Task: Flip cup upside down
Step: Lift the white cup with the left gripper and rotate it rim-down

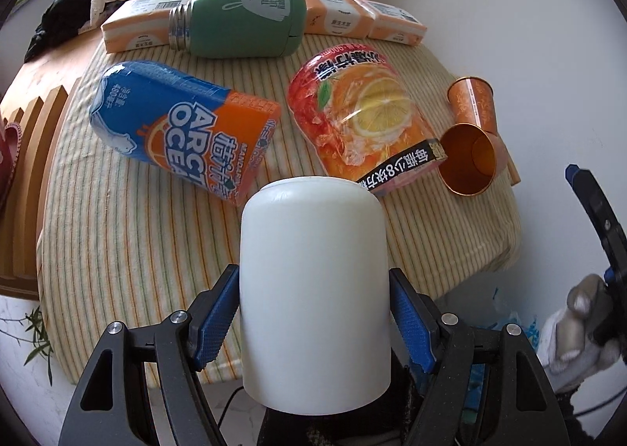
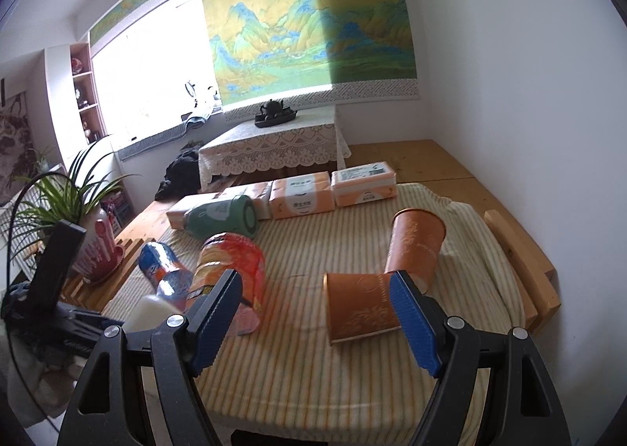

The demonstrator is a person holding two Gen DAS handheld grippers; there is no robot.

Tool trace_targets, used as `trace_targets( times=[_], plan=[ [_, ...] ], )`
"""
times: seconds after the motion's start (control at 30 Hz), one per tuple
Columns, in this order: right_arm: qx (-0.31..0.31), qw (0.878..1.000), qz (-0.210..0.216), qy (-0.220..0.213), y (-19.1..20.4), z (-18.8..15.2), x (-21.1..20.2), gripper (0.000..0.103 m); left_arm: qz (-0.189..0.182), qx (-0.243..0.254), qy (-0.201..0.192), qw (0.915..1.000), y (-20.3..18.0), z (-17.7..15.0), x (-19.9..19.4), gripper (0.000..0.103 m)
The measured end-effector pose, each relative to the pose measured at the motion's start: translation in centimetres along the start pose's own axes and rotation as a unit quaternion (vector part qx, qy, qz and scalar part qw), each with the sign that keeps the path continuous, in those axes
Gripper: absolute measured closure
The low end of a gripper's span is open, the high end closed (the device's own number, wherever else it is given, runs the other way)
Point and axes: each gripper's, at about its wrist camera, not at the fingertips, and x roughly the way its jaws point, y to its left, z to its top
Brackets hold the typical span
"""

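Left gripper [image 1: 313, 320]: black angular frame, silver round screws, blue ridged finger pads [image 1: 213, 322]. Right gripper [image 2: 315, 322]: same black frame, silver screws, blue textured pads [image 2: 411, 324]. Gloved hand [image 1: 576, 332], white-grey fabric.

- The left wrist view was aimed down over the striped surface [image 1: 117, 250] from close by.
- The right wrist view was set farther back, facing the window wall.
- The surface [image 2: 313, 379] and the green flask [image 1: 239, 23] [image 2: 223, 217] were shared by both views.

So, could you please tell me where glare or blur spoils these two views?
Right wrist: the window is blown out white, and the white cup at left is blurred. Left wrist: evenly lit, the white cup sharp between the left tongs; the edges bend.
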Motion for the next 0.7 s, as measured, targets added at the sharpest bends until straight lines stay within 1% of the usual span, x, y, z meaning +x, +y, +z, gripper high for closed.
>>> trace_targets(
  times=[0.13,0.23,0.27,0.3,0.4,0.53,0.7],
  plan=[
    [-0.009,1.000,0.010,0.015,1.4,-0.6,0.3,0.029,0.003,0.006,-0.006,1.0000,-0.1,0.0,0.0,0.026],
    [-0.005,0.999,0.023,0.034,2.1,-1.1,0.7,0.027,0.000,0.008,-0.013,0.9999,0.0,0.0,-0.5,0.021],
    [-0.001,0.999,0.028,0.041,2.3,-1.2,0.9,0.025,-0.001,0.008,-0.017,0.9998,0.1,-0.1,-0.7,0.018],
    [0.005,0.998,0.035,0.049,2.4,-1.4,1.1,0.023,-0.002,0.009,-0.020,0.9998,0.1,-0.1,-1.0,0.018],
    [0.021,0.995,0.058,0.075,2.9,-1.6,1.9,0.023,-0.004,0.007,-0.027,0.9996,0.4,-0.4,-1.7,0.016],
    [0.030,0.990,0.082,0.113,4.1,-1.9,3.0,0.023,0.004,0.001,-0.049,0.9988,1.9,-1.9,-3.7,0.016],
    [0.042,0.978,0.116,0.169,6.4,-1.8,5.0,0.023,0.019,-0.002,-0.075,0.9970,3.8,-4.1,-6.3,0.015]
  ],
)
